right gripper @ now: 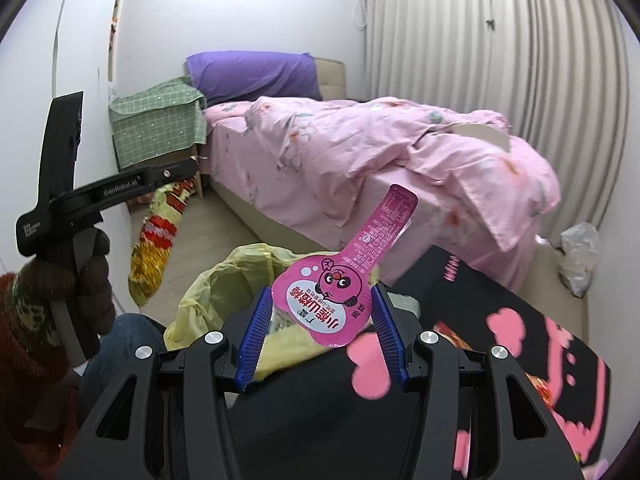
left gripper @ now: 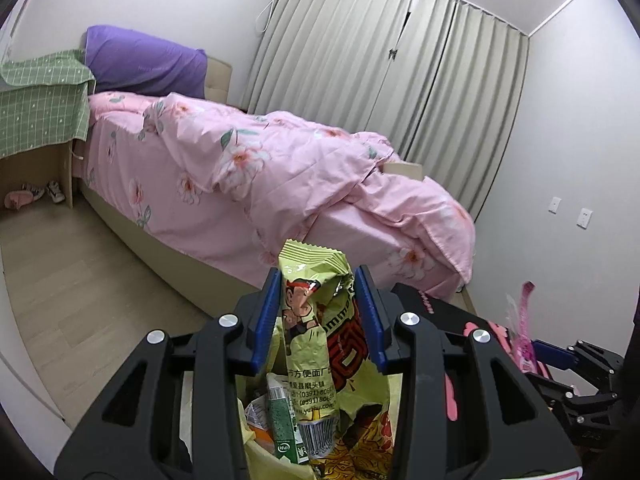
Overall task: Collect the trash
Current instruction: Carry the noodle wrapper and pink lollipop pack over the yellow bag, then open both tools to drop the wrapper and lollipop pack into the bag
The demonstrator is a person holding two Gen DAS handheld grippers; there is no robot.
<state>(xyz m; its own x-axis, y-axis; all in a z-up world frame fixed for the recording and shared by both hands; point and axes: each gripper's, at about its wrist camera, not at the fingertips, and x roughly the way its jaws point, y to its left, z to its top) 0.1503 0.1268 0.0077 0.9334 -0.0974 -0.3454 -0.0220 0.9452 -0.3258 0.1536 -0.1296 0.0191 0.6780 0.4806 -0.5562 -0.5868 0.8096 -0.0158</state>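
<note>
My left gripper (left gripper: 316, 300) is shut on a yellow-green instant-noodle wrapper (left gripper: 316, 320) and holds it over a yellow trash bag (left gripper: 256, 448) that has other wrappers inside. The same wrapper (right gripper: 154, 240) hangs from the left gripper in the right wrist view. My right gripper (right gripper: 320, 320) is shut on a pink snack pouch (right gripper: 336, 284) with a cartoon face, held above the yellow trash bag (right gripper: 224, 280). The pouch also shows at the right edge of the left wrist view (left gripper: 524, 332).
A bed with a pink floral quilt (left gripper: 280, 168) fills the middle of the room. A black table with pink marks (right gripper: 500, 360) stands by the bag. A green-covered bedside stand (left gripper: 40, 104), grey curtains (left gripper: 400, 72) and a white plastic bag (right gripper: 580, 256) on the floor.
</note>
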